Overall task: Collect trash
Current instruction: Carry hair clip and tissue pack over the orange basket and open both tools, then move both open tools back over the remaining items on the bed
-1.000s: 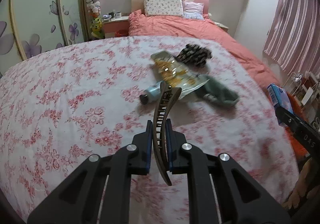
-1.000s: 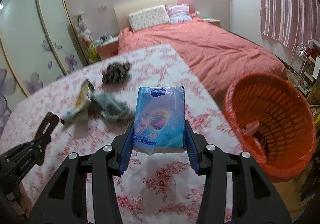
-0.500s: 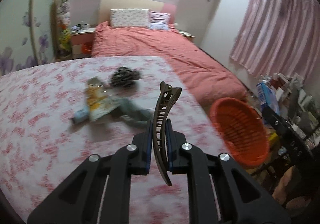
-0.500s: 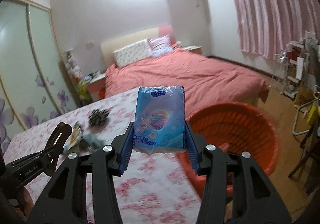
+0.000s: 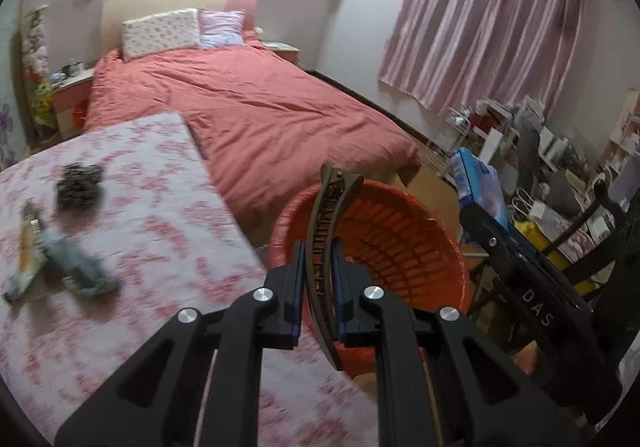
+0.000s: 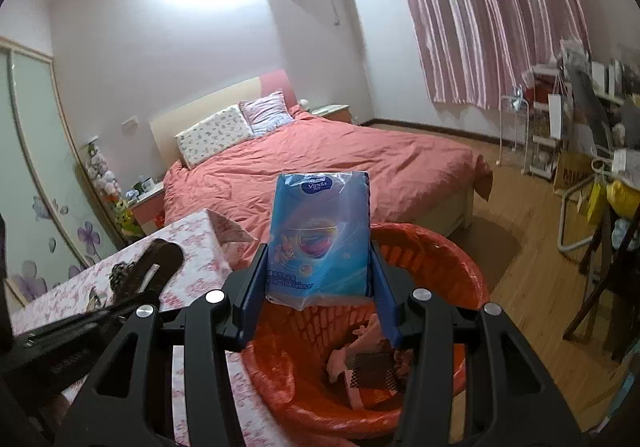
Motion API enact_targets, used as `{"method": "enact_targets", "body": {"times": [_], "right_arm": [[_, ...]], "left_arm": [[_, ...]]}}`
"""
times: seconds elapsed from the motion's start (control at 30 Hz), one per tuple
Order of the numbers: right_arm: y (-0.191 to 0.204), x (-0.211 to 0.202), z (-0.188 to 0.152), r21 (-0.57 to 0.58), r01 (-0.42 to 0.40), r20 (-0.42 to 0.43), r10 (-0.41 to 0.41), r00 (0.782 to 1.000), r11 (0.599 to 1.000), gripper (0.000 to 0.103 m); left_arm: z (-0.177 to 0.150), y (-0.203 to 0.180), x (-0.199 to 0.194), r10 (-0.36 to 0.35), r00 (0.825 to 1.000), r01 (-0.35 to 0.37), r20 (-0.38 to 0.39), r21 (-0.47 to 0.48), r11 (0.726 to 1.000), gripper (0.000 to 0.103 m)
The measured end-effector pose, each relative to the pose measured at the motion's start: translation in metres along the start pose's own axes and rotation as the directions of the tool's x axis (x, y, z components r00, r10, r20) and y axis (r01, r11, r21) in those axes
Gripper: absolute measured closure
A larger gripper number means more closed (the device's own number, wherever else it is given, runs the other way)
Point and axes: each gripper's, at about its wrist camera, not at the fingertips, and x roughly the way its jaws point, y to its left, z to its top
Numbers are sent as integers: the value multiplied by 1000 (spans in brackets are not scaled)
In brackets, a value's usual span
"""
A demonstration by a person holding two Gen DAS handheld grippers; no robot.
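My left gripper (image 5: 317, 279) is shut on a brown hair clip (image 5: 325, 231) that stands up between its blue pads, near the rim of an orange basket (image 5: 400, 243) beside the flowered bed. My right gripper (image 6: 320, 275) is shut on a blue tissue pack (image 6: 320, 235), held above the same orange basket (image 6: 452, 259). In the basket lie pink scraps and a dark mesh piece (image 6: 372, 367). The tissue pack (image 5: 476, 183) and the right gripper's arm also show at the right of the left wrist view. On the flowered cover lie a grey-green cloth (image 5: 78, 271), a wrapper (image 5: 26, 247) and a dark bundle (image 5: 78, 185).
A bed with a salmon cover (image 5: 260, 107) and pillows lies beyond. Pink curtains (image 5: 480, 27) hang at the right. Cluttered shelves, a wire rack (image 6: 516, 127) and a dark chair (image 5: 580, 247) crowd the right side. Wooden floor (image 6: 520, 247) lies past the basket.
Both grippers swung right, off the flowered bed toward the orange basket, which now sits just under and ahead of them. The clip and tissue pack stay gripped.
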Motion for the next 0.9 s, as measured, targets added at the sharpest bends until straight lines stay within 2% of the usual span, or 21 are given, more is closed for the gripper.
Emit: {"method": "enact_targets", "body": {"times": [0.1,0.17,0.23,0.3,0.37,0.53,0.7,0.9], "right_arm": [[-13,11,1,36,6,-15,-6,1000,999,54],[-23,17,1,55,11,-35,-9,999,998,50],[-27,24,-1,69,10,-61,-6,998,998,48],[-30,26,-5,59,25,-71,-20,997,998,45],[-30,26,-8,57,37,-79,-32,996,998,43],[-25,26,-12,33,45,-106,-41,994,998,43],[-8,22,-14,-14,28,-114,-29,993,1000,42],[28,16,-23,-86,-18,-136,6,991,996,42]], "left_arm": [[2,-11,27,-14,999,15,-36,11,1000,89],[2,-12,42,4,999,-3,-54,17,1000,86],[-1,-8,55,22,997,-21,-73,15,1000,69],[-5,1,58,44,996,-43,-77,8,999,62],[-7,10,57,70,994,-70,-80,7,998,61],[-17,36,40,156,986,-156,-66,6,988,49],[-29,74,12,255,966,-256,-48,-28,966,40],[-41,139,-26,368,929,-371,-49,-127,920,34]]}}
